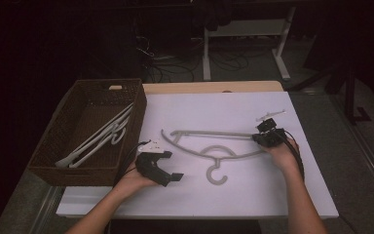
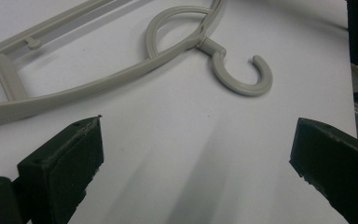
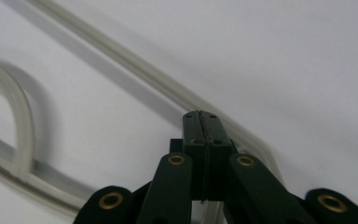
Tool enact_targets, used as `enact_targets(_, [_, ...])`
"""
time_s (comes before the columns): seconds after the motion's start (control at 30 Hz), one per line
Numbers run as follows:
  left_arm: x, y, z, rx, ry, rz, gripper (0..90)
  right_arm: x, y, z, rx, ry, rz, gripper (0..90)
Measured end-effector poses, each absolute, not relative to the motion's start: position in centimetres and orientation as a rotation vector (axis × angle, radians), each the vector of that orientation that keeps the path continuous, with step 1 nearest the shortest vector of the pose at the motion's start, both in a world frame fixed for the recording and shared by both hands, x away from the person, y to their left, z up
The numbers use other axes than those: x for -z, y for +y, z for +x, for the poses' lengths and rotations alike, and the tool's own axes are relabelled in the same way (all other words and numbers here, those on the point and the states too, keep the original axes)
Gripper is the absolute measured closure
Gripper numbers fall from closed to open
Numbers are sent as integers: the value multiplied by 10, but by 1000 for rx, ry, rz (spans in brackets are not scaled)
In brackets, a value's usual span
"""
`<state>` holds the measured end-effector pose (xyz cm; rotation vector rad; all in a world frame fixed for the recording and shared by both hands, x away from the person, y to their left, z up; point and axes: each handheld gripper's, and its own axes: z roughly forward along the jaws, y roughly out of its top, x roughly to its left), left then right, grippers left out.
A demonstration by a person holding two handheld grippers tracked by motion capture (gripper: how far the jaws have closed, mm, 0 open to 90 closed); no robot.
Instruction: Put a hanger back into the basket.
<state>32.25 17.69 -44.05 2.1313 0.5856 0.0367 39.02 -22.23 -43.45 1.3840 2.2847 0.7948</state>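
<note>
High view: a grey plastic clothes hanger (image 1: 209,148) lies mid-surface on the white surface (image 1: 233,195), hook toward the near edge. The right tool (image 1: 262,138) pinches its right end; the left tool (image 1: 168,168) sits near the brown wicker basket (image 1: 78,168) at the left edge.

Left gripper view: the left tool (image 2: 196,154) is spread wide, the hanger's hook (image 2: 242,74) just beyond.

Right gripper view: the right tool (image 3: 201,122) is clenched on the hanger's bar (image 3: 135,65).

Looks like a lab / recording workspace, dimly lit. White-topped desk (image 1: 233,105) w/ wood edge at far side stands on a bare grey floor (image 1: 355,161). Behind it, loose cables (image 1: 175,66) tangled on the floor and the white metal legs of another desk (image 1: 282,46). Far bg is dark.
</note>
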Motion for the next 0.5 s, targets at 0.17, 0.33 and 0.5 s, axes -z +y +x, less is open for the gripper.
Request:
enact_targets(0.17, [440, 177, 322, -38, 586, 2132, 24, 426, -227, 403, -797, 2217, 1423, 893])
enact_targets(0.33, [440, 176, 323, -40, 578, 2137, 24, 434, -224, 410, -770, 2230, 1460, 893])
enact_targets(0.5, [441, 171, 324, -44, 563, 2154, 34, 433, -225, 407, -744, 2233, 1463, 893])
